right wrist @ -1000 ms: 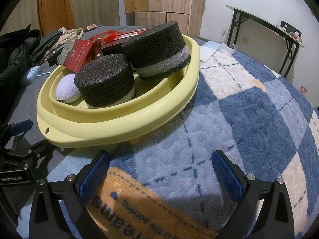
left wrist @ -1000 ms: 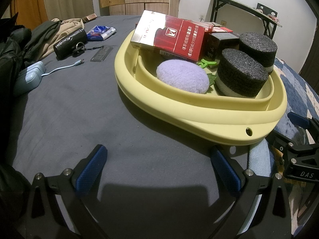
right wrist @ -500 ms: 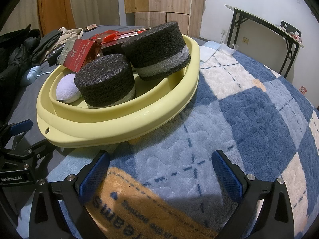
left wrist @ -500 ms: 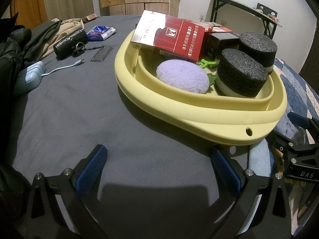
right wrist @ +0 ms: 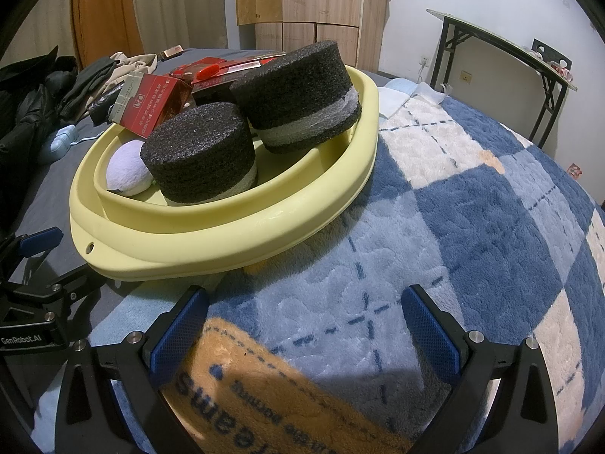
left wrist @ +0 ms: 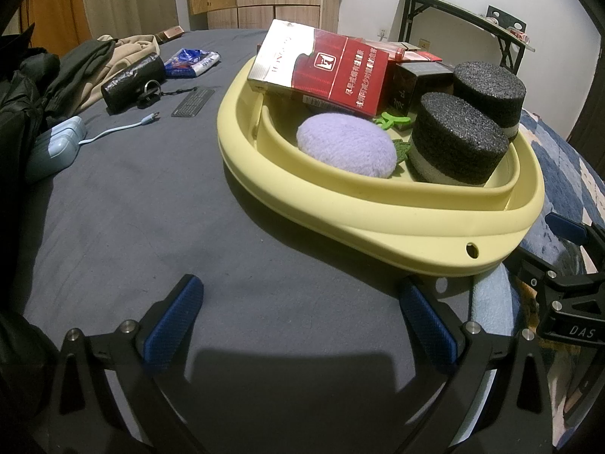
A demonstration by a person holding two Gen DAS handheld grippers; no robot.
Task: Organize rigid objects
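Observation:
A yellow basin sits on the bed and also shows in the right wrist view. It holds two black foam cylinders, a purple plush ball, a red carton, a dark box and a green clip. My left gripper is open and empty over the grey sheet, in front of the basin. My right gripper is open and empty over the blue checked blanket, in front of the basin's right side.
On the grey sheet lie a light-blue charger with cable, a black pouch with keys, a small dark comb-like piece, a blue packet and piled clothes. A black-legged table stands by the wall.

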